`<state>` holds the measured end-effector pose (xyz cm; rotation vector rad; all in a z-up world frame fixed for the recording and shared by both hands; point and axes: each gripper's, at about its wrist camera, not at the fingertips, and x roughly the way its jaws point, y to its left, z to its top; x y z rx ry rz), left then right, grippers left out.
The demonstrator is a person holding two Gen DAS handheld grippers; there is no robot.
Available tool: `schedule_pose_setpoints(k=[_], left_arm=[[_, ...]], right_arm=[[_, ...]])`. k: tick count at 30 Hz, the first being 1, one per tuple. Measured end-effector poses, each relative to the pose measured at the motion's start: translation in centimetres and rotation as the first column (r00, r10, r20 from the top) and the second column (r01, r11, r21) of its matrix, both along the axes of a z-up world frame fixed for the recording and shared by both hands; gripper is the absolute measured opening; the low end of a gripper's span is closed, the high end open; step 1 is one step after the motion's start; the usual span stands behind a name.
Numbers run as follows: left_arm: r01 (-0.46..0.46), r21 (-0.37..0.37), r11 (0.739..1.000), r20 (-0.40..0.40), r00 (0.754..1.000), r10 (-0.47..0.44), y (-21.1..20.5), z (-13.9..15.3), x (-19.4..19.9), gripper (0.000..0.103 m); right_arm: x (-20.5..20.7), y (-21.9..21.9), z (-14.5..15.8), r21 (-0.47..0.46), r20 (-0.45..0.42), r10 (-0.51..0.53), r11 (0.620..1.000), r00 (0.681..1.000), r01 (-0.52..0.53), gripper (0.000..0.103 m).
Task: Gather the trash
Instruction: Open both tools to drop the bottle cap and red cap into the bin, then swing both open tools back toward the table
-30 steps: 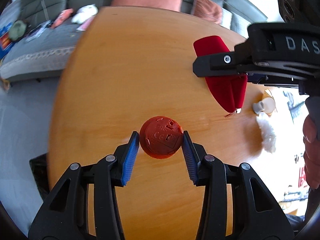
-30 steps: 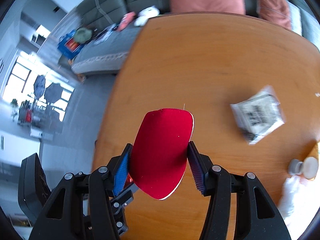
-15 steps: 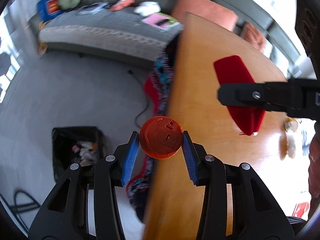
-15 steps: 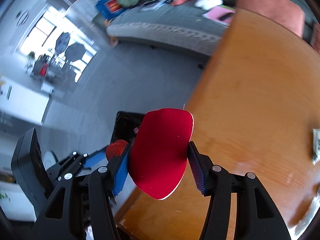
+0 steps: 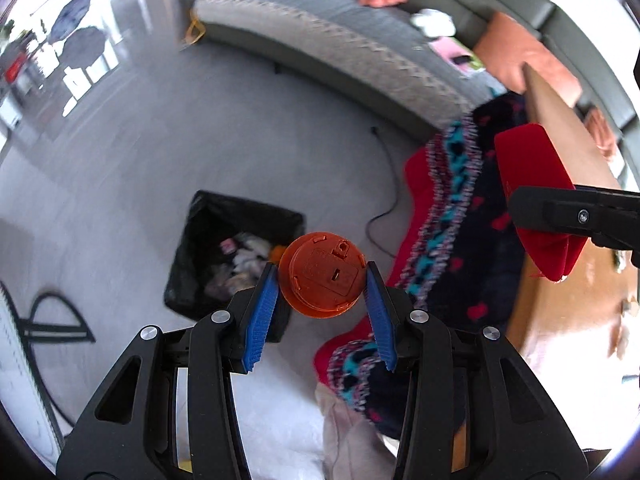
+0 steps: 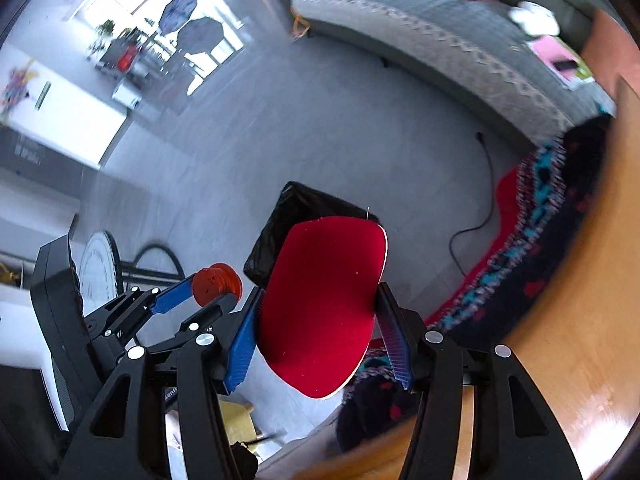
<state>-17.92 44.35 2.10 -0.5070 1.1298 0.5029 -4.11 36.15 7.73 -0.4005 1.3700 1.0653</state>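
Observation:
My left gripper (image 5: 322, 276) is shut on a round orange plastic cap (image 5: 322, 276), held in the air over the floor just right of a black-lined trash bin (image 5: 192, 248) with scraps inside. My right gripper (image 6: 320, 312) is shut on a flat red felt piece (image 6: 324, 308) with a rounded end. In the right wrist view the red piece covers part of the bin (image 6: 300, 200), and the left gripper (image 6: 200, 292) with the orange cap (image 6: 214, 284) shows at lower left. In the left wrist view the right gripper's finger (image 5: 576, 216) with the red piece (image 5: 532, 184) is at the right.
The wooden table's edge (image 5: 560, 152) lies to the right, with a patterned dark and red blanket (image 5: 460, 216) hanging beside it. A grey sofa (image 5: 340, 40) with cushions and clutter runs along the back. A black cable (image 5: 388, 208) trails over the grey floor. A fan stand (image 6: 100, 272) is at left.
Both grippers have swung left off the tabletop and out over the floor, each keeping its object. The trash bin has come into view and now lies just ahead of both.

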Motion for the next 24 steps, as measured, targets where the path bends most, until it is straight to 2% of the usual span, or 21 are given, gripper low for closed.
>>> schedule_pose_setpoints(k=[5, 6, 7, 8, 9, 10, 15, 24], left_arm=[[-0.058, 0.004, 0.998, -0.038, 0.998, 0.058, 3.0, -0.9, -2.2, 0.043], [-0.065, 0.001, 0.998, -0.044, 0.997, 0.065, 3.5, -1.0, -2.3, 0.049], [-0.075, 0.006, 0.997, -0.051, 0.996, 0.076, 4.0, -1.0, -2.6, 0.061], [-0.094, 0.028, 0.995, -0.069, 0.993, 0.096, 4.5, -1.0, -3.0, 0.093], [-0.115, 0.067, 0.991, -0.074, 0.99, 0.12, 4.9, -0.8, -3.4, 0.097], [-0.124, 0.084, 0.989, -0.074, 0.989, 0.131, 5.2, -0.5, -3.7, 0.097], [-0.178, 0.07, 0.981, -0.056, 0.982, 0.182, 6.6, -0.1, -5.3, 0.097], [-0.166, 0.067, 0.984, -0.049, 0.984, 0.169, 6.3, -0.1, -5.2, 0.097]], right_arm=[[-2.6, 4.4, -0.5, 0.012, -0.011, 0.077, 0.997, 0.997, -0.077, 0.06], [-3.3, 5.6, -0.5, 0.022, -0.017, 0.102, 0.995, 0.995, -0.102, 0.065], [-3.6, 6.5, -0.5, 0.017, -0.006, 0.112, 0.994, 0.994, -0.112, 0.071], [-3.9, 7.2, -0.3, 0.013, 0.013, 0.113, 0.993, 0.993, -0.113, 0.074], [-4.3, 7.9, 0.0, 0.021, 0.033, 0.116, 0.993, 0.993, -0.117, 0.076], [-4.4, 8.2, 0.1, 0.026, 0.037, 0.123, 0.992, 0.992, -0.124, 0.076], [-4.8, 8.6, 0.0, 0.026, 0.028, 0.14, 0.99, 0.99, -0.141, 0.076], [-4.6, 7.0, 0.4, 0.028, 0.028, 0.123, 0.992, 0.992, -0.123, 0.076]])
